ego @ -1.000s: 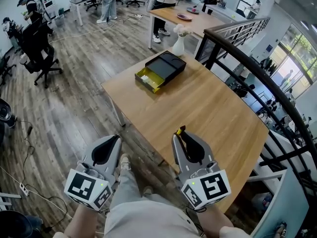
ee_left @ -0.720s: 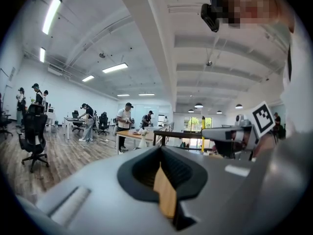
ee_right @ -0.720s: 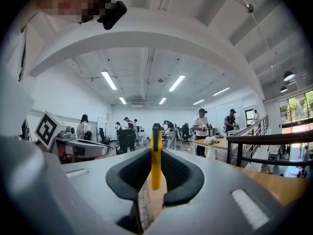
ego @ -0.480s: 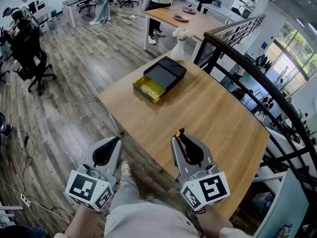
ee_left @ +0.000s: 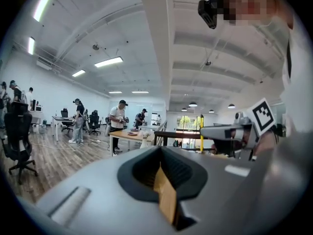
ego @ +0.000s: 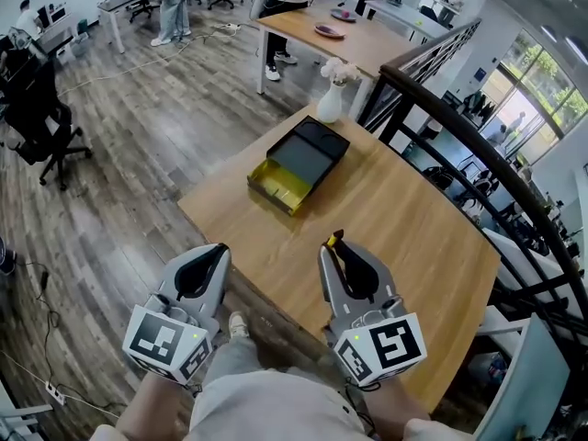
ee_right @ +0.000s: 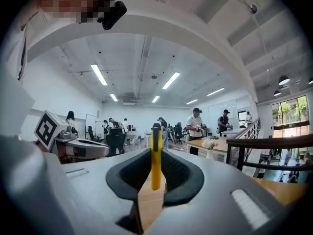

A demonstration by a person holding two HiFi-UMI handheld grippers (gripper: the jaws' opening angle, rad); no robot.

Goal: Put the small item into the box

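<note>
box (ego: pixel 299 162) open by vase (ego: pixel 330 105), right tool (ego: pixel 336 247) gripping yellow item (ee_right: pixel 156 153), left tool (ego: pixel 220 251) clenched

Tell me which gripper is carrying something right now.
The right gripper: its jaws are shut on a slim yellow item. The left gripper has its jaws together with nothing between them.

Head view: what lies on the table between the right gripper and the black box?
Nothing: the head view shows only bare wooden table between the right gripper, shut on a thin yellow item, and the black box.
</note>
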